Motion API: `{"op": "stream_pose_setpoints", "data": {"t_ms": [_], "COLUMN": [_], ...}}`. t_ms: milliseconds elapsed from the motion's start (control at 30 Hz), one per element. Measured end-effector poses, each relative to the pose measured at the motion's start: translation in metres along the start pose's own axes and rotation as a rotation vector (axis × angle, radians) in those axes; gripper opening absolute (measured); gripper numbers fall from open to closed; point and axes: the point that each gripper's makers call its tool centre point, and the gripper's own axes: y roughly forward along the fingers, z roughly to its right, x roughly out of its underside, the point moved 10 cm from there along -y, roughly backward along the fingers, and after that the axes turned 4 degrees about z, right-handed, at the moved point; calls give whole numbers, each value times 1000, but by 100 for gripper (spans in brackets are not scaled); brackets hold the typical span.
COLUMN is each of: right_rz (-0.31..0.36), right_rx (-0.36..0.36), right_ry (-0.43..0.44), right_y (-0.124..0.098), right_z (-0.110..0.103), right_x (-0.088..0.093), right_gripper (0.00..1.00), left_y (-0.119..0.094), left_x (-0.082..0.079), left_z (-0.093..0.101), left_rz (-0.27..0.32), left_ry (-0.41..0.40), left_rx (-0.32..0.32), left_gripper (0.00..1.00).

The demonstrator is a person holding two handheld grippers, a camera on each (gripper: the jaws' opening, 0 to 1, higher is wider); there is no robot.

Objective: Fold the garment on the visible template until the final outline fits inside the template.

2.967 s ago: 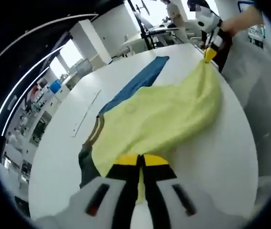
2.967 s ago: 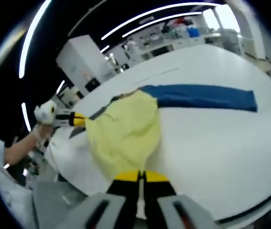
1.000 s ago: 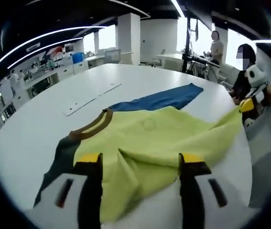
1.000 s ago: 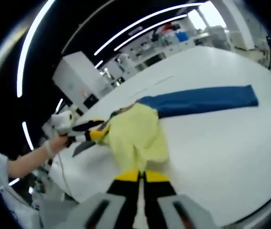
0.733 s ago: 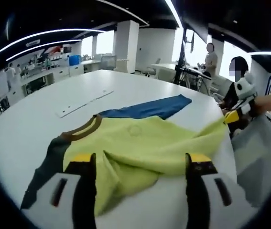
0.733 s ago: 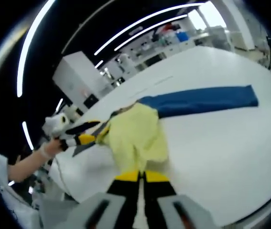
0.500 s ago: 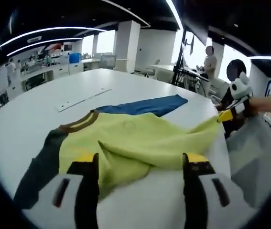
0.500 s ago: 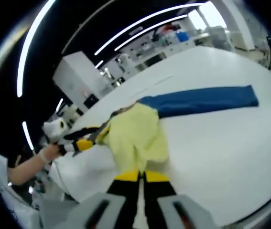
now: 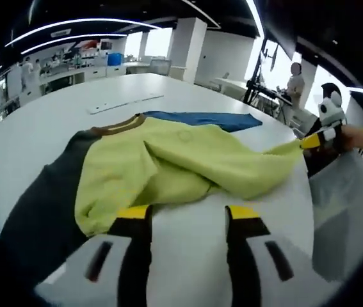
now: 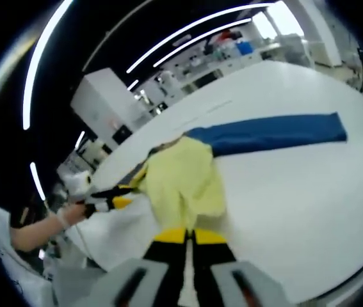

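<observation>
Here we see the crumpled yellow-green fabric garment with a brown collar and dark sleeve [image 9: 181, 163] lying on the round white table [image 9: 53, 121], partly over a long blue cloth strip [image 9: 203, 119]. Our left gripper [image 9: 186, 214] hovers just short of the garment's near edge, its yellow-tipped jaws spread apart and empty. Our right gripper [image 10: 189, 236] has its jaws pressed together on a corner of the garment, drawing that corner out toward the table's edge.
</observation>
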Motion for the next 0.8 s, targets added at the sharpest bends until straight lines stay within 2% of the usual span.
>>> {"op": "stream_pose_setpoints", "data": {"t_ms": [33,267,633,800], "right_rz": [0,1,-1,-2], "right_rx": [0,0,1,3], "right_ry": [0,1,5,5], "right_y": [0,1,0,1], "right_z": [0,-1,-2,0], "right_x": [0,0,1,1], "right_gripper": [0,0,0,0], "left_y": [4,9,18,16], "left_x": [3,7,8,6], "left_z": [-7,-18,-24,-22], "left_rz": [3,18,54,67], "left_ry": [0,-5,-64,-73], "left_rx": [-20,-73,-109,-126], "left_gripper": [37,31,19,10]}}
